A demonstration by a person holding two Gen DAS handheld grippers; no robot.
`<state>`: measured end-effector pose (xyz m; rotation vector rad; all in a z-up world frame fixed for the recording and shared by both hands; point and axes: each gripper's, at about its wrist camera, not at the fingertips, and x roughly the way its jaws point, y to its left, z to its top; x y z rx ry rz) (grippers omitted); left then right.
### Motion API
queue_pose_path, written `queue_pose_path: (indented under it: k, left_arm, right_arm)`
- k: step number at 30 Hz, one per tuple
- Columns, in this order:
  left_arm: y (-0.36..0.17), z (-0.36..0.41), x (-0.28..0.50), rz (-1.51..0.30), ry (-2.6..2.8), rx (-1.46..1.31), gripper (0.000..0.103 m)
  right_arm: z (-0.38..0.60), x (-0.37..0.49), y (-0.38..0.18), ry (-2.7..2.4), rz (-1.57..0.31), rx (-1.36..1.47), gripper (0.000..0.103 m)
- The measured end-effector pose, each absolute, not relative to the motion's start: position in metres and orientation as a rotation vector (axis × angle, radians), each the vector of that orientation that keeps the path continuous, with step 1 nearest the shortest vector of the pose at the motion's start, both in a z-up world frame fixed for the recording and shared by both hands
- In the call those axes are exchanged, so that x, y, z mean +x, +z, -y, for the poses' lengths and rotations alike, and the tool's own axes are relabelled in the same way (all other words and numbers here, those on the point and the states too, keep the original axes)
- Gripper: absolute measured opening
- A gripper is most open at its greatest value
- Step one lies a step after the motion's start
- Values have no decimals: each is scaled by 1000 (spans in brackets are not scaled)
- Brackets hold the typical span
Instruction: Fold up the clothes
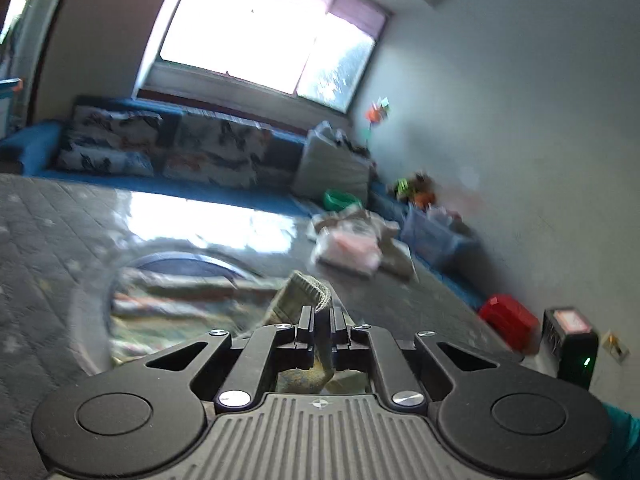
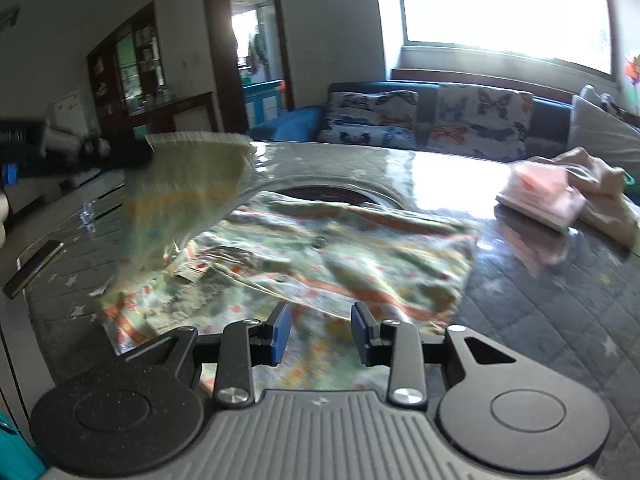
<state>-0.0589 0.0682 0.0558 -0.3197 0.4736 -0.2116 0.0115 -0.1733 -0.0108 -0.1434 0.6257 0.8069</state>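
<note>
A green, orange-patterned garment (image 2: 340,264) lies spread on the grey quilted table (image 2: 560,300). My left gripper (image 1: 320,316) is shut on its ribbed hem (image 1: 310,288) and holds that corner lifted off the table. In the right wrist view the raised flap (image 2: 188,176) hangs from the left gripper (image 2: 120,156) at the far left, blurred. My right gripper (image 2: 321,332) stands open just over the garment's near edge. Its blue pads (image 2: 280,332) are apart with only the flat cloth below them.
A phone (image 2: 32,268) lies at the table's left edge. Folded pink and beige clothes (image 2: 540,196) sit at the right. A blue sofa with butterfly cushions (image 2: 476,124) runs behind the table. A red box (image 1: 508,320) and a black device (image 1: 568,344) stand by the wall.
</note>
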Motion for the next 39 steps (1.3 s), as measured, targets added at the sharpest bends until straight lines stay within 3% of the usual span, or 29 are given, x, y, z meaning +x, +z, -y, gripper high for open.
queue_pose_path:
  k: [6, 12, 26, 32, 39]
  left_arm:
    - [25, -38, -37, -558, -293, -284, 8]
    - [7, -32, -44, -630, -368, -270, 15]
    - [-21, -136, -69, -699, -80, -299, 16]
    - [-40, -150, -71, -773, -24, -254, 14]
    - [-17, -145, -61, -706, -83, -255, 14]
  right_arm:
    - [191, 17, -14, 750, -642, -118, 33]
    - [190, 21, -16, 741, -666, -97, 33]
    - [155, 26, -41, 794, -764, -126, 33]
    - [142, 30, -45, 786, -775, -165, 33]
    - [135, 29, -33, 787, -710, -207, 33]
